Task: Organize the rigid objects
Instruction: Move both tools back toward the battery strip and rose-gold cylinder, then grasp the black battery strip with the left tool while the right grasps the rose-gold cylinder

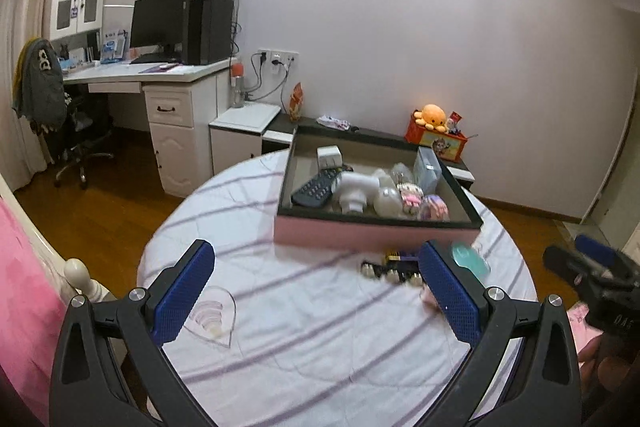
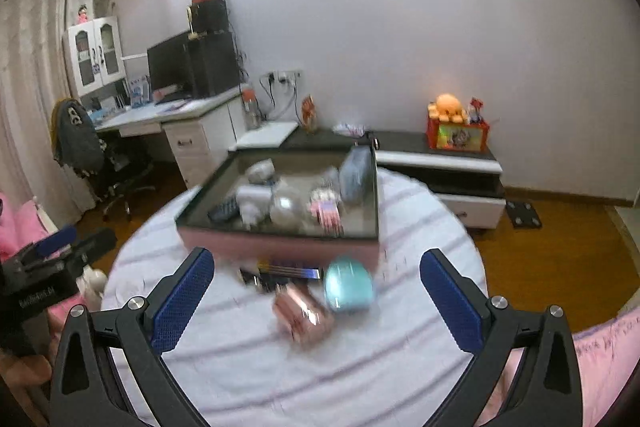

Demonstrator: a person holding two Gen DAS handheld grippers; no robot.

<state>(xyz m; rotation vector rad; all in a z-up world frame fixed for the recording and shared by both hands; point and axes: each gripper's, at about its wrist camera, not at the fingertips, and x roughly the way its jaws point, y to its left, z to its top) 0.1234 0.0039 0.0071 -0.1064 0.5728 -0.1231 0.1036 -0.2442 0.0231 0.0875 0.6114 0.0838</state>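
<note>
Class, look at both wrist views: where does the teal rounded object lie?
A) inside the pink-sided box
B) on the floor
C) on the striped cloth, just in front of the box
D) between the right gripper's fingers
C: the teal rounded object rests on the striped cloth, just outside the near wall of the pink-sided box, clear of the open right gripper.

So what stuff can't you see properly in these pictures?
- Pink thing on the round table: too blurred in the right wrist view to identify; the left gripper's right finger almost hides it in the left wrist view.
- Items in the pink box: smeared by motion in the right wrist view.
- Dark striped object before the box: partly behind that finger.
- Right gripper: cut off by the left view's edge.
</note>
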